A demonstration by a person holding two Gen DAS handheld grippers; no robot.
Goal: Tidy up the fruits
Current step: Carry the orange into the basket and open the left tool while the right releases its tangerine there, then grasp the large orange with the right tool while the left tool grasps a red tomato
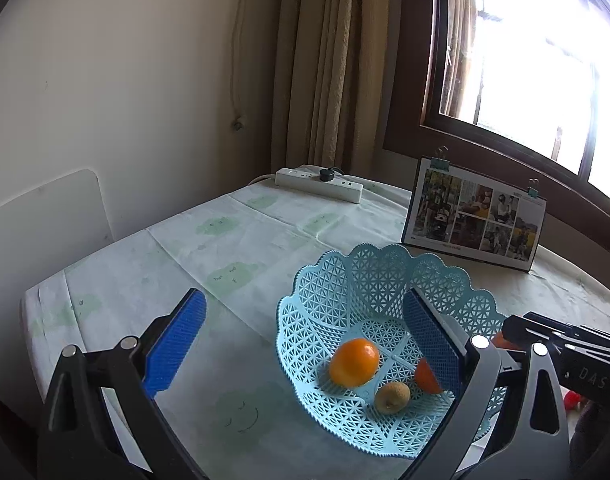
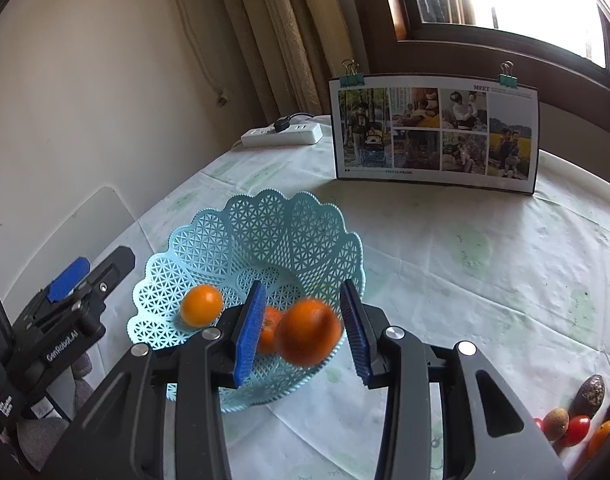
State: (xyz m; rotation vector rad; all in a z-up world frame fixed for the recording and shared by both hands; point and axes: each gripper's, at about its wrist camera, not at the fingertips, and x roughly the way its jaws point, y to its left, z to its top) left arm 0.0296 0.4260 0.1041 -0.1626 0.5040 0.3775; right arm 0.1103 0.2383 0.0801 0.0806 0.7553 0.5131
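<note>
A light blue lattice basket (image 1: pixel 325 280) (image 2: pixel 209 240) stands on the table. It holds an orange (image 1: pixel 353 362) (image 2: pixel 201 305), a small brown fruit (image 1: pixel 392 398) and a second orange fruit (image 1: pixel 425 378) (image 2: pixel 269 332) partly hidden by fingers. My left gripper (image 1: pixel 305 344) is open wide and empty, one finger left of the basket and one over its bowl. My right gripper (image 2: pixel 303 342) is open over the basket's near rim. A blurred orange (image 2: pixel 309 332) sits loose between its blue pads (image 2: pixel 249 340), with gaps on both sides.
More fruits lie at the table's right edge: a dark one (image 2: pixel 589 394), a brown one (image 2: pixel 555 424), a red tomato (image 2: pixel 577 430) and an orange one (image 2: pixel 601 436). A clipped photo board (image 2: pixel 433 132) and a power strip (image 2: pixel 283 134) stand at the back. A white chair back (image 1: pixel 45 216) is left.
</note>
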